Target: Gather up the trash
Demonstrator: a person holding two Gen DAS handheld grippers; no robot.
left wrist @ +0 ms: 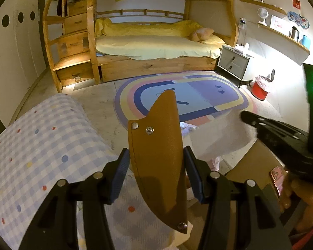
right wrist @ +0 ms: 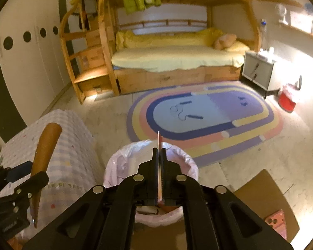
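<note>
Left tool [left wrist: 156, 170]: a brown leather sheath [left wrist: 158, 156] is gripped, held upright.
Right tool [right wrist: 160, 152]: a thin flat card [right wrist: 159, 166] is pinched edge-on, above the pink-lined bin [right wrist: 123, 162].

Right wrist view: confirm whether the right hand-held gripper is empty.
No: the right hand-held gripper is shut on a thin flat card-like piece, edge-on above the pink-lined trash bin.

The right tool [right wrist: 161, 166], closed on a thin flat card [right wrist: 159, 145] held edge-on, hangs over a bin lined with a pink bag [right wrist: 123, 162], while at the left the left tool [right wrist: 29, 179] grips a brown leather sheath [right wrist: 44, 148].
</note>
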